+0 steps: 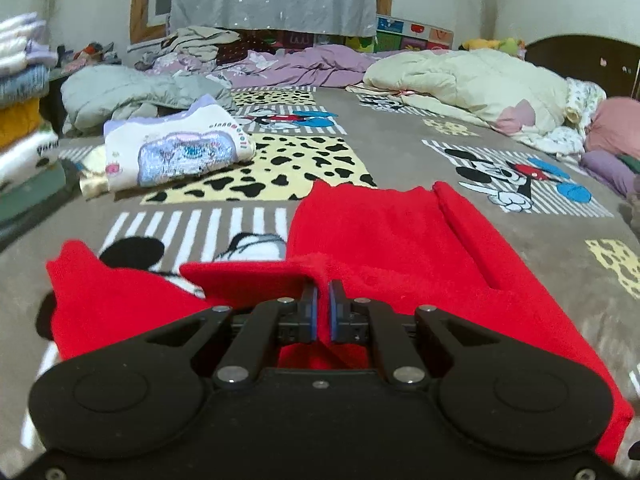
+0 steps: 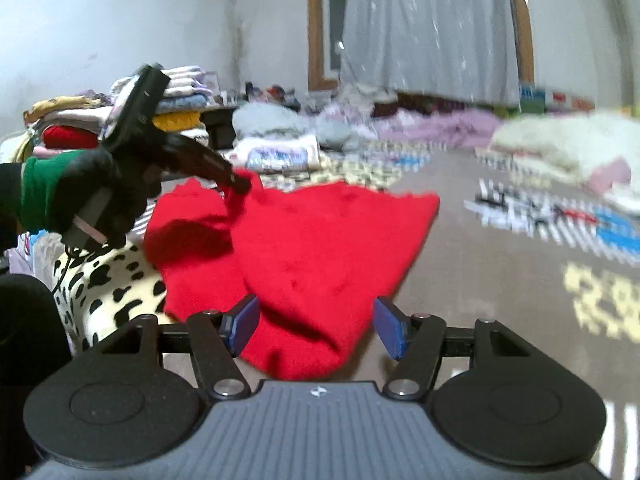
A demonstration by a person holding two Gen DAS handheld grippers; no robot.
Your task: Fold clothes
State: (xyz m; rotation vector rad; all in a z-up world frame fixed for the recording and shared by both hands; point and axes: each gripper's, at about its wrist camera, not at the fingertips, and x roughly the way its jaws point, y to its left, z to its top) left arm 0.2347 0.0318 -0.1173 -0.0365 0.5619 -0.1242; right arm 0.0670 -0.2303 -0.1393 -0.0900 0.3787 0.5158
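**Red sweater pinched on bed**

My left gripper point(image 1: 323, 292) is clamping a fold of the red sweater point(image 1: 384, 240), jaws nearly touching. My right gripper point(image 2: 316, 328) is hanging wide apart over the sweater's near edge, gripping nothing. The sweater is lying on the cartoon blanket point(image 1: 400, 152), one corner lifted. A folded white top point(image 1: 176, 152) is sitting behind, well apart.

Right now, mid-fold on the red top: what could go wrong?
1. The left gripper pinches only a small ridge of the red knit sweater; a pull may slip it free.
2. The right gripper is open with the sweater's lower edge between its fingers, so that side is loose and could drag or bunch.
3. The folded white printed top lies nearby; a wide swing might disturb it.
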